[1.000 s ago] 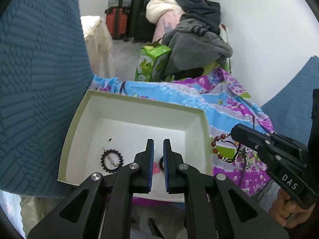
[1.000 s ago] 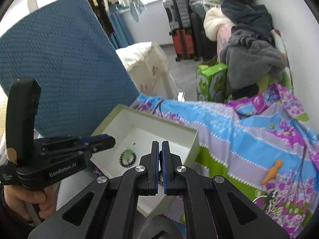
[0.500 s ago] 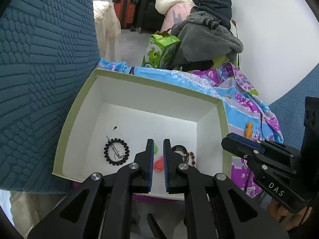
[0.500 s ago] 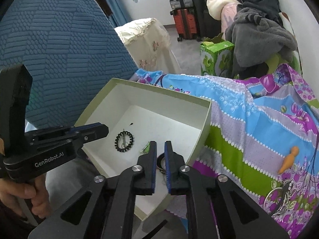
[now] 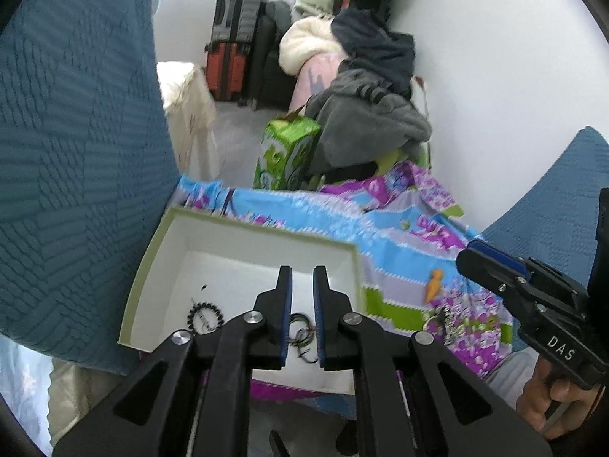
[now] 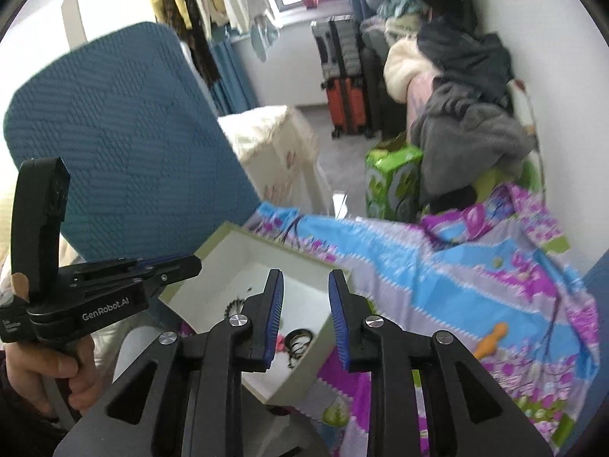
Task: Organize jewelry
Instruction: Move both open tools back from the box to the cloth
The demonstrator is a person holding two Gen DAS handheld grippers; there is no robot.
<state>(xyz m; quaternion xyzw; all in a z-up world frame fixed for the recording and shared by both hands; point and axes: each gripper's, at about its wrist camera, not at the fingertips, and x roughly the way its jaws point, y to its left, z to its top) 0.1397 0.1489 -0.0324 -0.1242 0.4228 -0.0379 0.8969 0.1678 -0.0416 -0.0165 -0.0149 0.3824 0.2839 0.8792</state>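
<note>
A white box with an olive rim lies on a flowered bedspread. In it lie a black bead bracelet, a tangle of dark bracelets and a red piece. An orange carrot-shaped piece and a silver piece lie on the spread to the right. My left gripper hangs above the box with a narrow gap between its jaws, empty. My right gripper is open and empty above the box's right side.
A blue quilted cushion stands against the box's left side; another is at the right. A green carton, a clothes pile and suitcases are beyond the bed. A white wall is on the right.
My right gripper has opened and the bracelets it carried now lie in the box. Both grippers have lifted and pulled back from the box.
</note>
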